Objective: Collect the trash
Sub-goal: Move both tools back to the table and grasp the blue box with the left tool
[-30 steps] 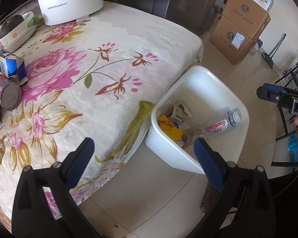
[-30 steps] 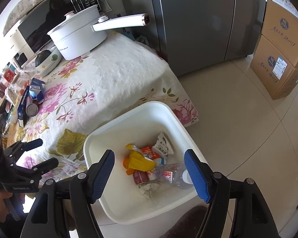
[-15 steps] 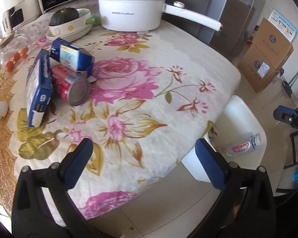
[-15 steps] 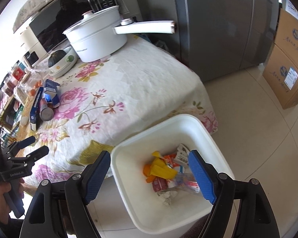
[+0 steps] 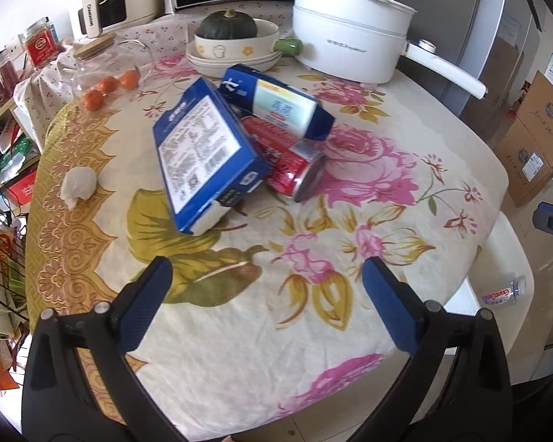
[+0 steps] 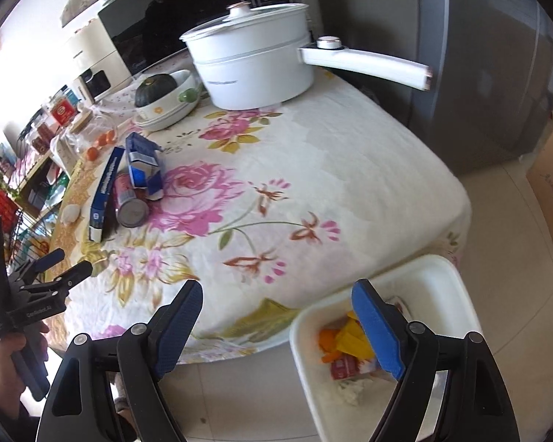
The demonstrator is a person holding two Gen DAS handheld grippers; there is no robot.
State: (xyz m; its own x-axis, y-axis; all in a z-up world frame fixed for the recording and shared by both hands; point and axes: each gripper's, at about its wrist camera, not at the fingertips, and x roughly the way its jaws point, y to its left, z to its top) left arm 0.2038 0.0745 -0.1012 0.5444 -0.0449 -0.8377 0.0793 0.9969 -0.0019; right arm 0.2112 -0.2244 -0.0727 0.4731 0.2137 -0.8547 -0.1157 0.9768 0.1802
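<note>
Both views have swung away from the white bin (image 6: pixel 438 280) and onto the floral table (image 5: pixel 350 331), so a drop looks finished and the next pickup is starting. The left gripper (image 5: pixel 265 305) hangs wide open and empty, with the blue box (image 5: pixel 202 154), red can (image 5: pixel 291 165) and blue carton (image 5: pixel 276 101) heaped beyond its fingertips. The right gripper (image 6: pixel 276 328) is spread wide and empty too, the bin's trash behind its right finger. The white lump (image 5: pixel 79 184) left of the heap may be a tissue.
</note>
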